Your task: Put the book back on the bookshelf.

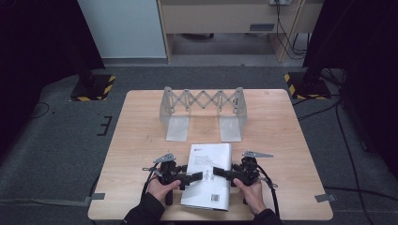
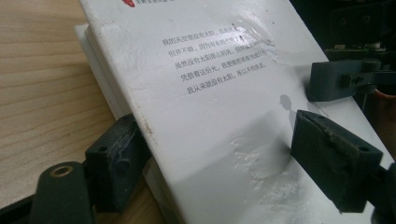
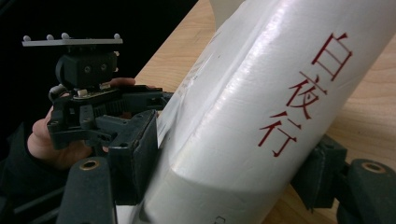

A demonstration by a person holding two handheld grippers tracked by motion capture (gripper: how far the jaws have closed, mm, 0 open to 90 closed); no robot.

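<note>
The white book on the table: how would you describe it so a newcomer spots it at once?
On the wooden table, look at the near edge, in front of the grey folding rack. The white book lies between the left gripper and the right gripper. It is the one white thing, with red characters down its spine.

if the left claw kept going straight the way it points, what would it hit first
Probably the right claw: the left claw points across the white book toward it, the book already between its jaws. Depth is hard to judge.
</note>
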